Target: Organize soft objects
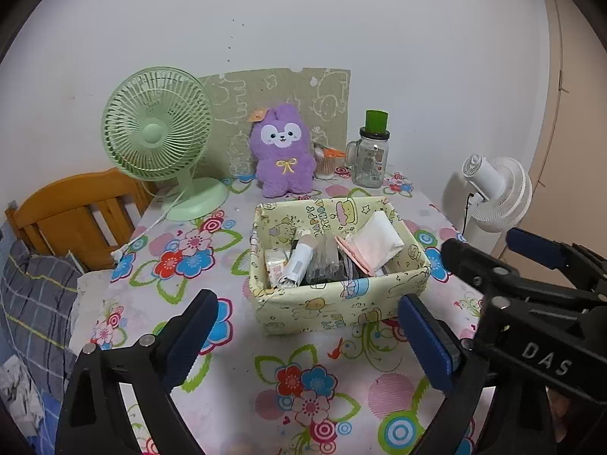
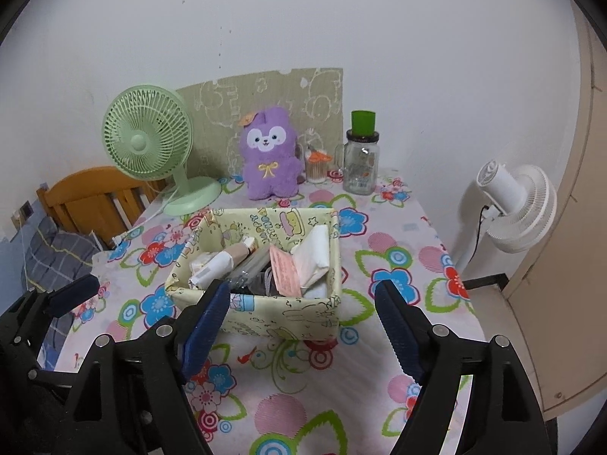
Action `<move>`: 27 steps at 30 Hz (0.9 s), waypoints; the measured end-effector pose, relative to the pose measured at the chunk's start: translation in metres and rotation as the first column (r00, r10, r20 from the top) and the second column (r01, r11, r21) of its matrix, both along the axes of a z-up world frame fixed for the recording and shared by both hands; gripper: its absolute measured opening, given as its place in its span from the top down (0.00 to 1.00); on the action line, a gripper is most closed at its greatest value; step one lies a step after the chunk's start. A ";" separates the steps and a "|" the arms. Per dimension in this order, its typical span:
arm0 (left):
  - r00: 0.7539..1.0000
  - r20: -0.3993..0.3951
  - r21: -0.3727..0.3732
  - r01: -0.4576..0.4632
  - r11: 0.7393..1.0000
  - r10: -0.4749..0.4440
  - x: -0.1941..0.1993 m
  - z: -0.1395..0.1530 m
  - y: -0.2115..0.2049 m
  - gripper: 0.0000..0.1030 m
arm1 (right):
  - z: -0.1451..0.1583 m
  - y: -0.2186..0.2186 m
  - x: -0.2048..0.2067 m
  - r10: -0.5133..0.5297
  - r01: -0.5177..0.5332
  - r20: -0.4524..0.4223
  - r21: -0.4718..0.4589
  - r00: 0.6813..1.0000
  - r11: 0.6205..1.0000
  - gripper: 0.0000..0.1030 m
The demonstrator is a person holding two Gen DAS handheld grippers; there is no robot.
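A purple plush toy [image 1: 282,149] sits upright at the back of the floral table, against a green patterned board; it also shows in the right wrist view [image 2: 269,153]. A pale yellow fabric box [image 1: 337,299] stands mid-table, holding a white and pink soft pack [image 1: 373,244], a white tube and other small items; the box also shows in the right wrist view [image 2: 284,318]. My left gripper [image 1: 307,314] is open and empty, just in front of the box. My right gripper [image 2: 301,303] is open and empty, its jaws either side of the box's near wall.
A green desk fan [image 1: 157,129] stands at the back left. A glass jar with a green cap [image 1: 370,159] and a cup of cotton swabs [image 1: 326,163] stand at the back right. A white floor fan [image 2: 512,204] is right of the table. A wooden bedhead [image 1: 76,212] is left.
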State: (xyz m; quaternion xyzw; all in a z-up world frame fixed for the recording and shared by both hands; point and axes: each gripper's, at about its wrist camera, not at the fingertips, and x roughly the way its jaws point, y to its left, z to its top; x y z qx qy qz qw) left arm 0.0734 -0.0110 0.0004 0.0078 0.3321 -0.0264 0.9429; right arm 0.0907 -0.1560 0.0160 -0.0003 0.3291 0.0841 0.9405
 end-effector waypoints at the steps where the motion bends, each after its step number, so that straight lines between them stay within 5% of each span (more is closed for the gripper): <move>1: 1.000 0.004 0.004 -0.007 1.000 0.007 -0.003 0.001 0.000 0.04 | 0.002 -0.001 -0.003 -0.003 0.003 0.005 0.001 1.000 1.000 0.20; 27: 0.992 0.105 -0.040 -0.070 0.997 0.074 -0.058 0.025 0.030 0.00 | 0.025 -0.016 -0.062 -0.051 0.053 0.136 -0.014 0.989 0.998 0.09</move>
